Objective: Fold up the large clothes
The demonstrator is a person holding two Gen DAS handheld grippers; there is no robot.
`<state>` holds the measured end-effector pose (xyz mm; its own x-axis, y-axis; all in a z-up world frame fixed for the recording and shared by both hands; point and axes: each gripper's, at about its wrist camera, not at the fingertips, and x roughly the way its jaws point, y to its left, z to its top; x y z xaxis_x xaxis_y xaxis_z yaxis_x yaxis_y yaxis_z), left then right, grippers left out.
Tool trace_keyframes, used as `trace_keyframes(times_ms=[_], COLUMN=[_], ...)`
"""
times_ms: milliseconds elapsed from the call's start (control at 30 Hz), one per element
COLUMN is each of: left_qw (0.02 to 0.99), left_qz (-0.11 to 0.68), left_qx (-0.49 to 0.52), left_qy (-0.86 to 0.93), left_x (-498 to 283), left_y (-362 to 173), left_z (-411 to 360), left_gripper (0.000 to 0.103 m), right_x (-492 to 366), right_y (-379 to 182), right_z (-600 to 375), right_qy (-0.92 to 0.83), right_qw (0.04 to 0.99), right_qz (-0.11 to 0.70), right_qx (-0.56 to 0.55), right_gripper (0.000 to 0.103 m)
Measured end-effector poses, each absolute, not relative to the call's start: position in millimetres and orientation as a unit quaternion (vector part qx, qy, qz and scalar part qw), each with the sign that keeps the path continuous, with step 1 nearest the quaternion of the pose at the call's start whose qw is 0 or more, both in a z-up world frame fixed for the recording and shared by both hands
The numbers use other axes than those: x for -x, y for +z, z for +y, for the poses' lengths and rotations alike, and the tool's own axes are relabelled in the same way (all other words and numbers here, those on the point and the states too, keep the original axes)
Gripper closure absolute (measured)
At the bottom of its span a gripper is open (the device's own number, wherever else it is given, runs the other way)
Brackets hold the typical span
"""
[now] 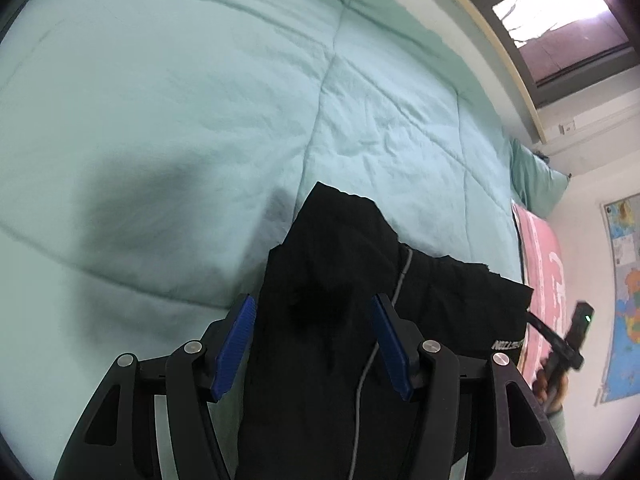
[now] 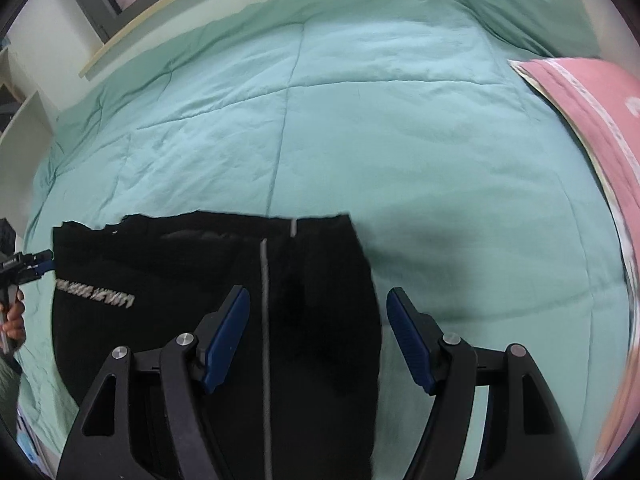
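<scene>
A black garment point(image 1: 340, 248) point(image 2: 180, 256) with a grey stripe point(image 2: 264, 280) and white lettering point(image 2: 94, 290) lies folded flat on a mint-green quilt point(image 1: 180, 100) point(image 2: 360, 120). My left gripper point(image 1: 314, 304) hangs open above it, its blue pads point(image 1: 236, 352) apart and touching no cloth. My right gripper point(image 2: 319, 294) is also open, above the garment's right edge, with nothing gripped. Each gripper shows in the other's view: the right gripper point(image 1: 576, 332) at the garment's far side in a hand, the left gripper point(image 2: 28, 266) at the garment's left edge.
A pink blanket point(image 1: 540, 248) point(image 2: 592, 100) lies along one side of the bed beside a green pillow point(image 1: 536, 176) point(image 2: 528, 4). A window point(image 1: 560, 20) runs behind the bed, a map point(image 1: 624, 300) hangs on the wall, and a white shelf point(image 2: 20, 128) stands at the left.
</scene>
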<state>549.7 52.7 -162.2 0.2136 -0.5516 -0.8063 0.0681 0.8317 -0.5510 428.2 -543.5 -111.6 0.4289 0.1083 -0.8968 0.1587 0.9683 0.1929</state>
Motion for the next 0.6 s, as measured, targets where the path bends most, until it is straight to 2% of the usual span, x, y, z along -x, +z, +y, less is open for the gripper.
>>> trace_keyframes(times_ms=[233,267,300,367,467,600], left_qw=[0.715,0.722,0.735,0.752,0.78,0.802], left_qz=[0.617,0.61,0.595,0.58,0.547,0.498], left_qx=[0.229,0.232,0.235,0.221,0.219,0.247], left_qy=[-0.234,-0.231,-0.226,-0.221,-0.213,-0.217], left_x=[-570,-570,-567,-558,-542,-541], left_y=[-194,-194,-190,-181,-158,-112], left_z=[37,37,38,37,44,51], left_gripper=[0.041,0.043,0.048,0.086,0.09,0.09], right_x=[-480,-481,-480,-470,-447,-437], right_y=[-170,-175,-178,-169,-139,-91], right_z=[-558,-558,-556,-546,-537,-534], right_qy=[0.029,0.034,0.04,0.016,-0.036,-0.083], right_qw=[0.8,0.796,0.798,0.817,0.848,0.871], right_qz=[0.578,0.579,0.573,0.558,0.519,0.481], right_qx=[-0.161,-0.172,-0.184,-0.144,-0.1,-0.056], right_gripper=[0.029,0.036,0.05,0.076,0.081,0.083])
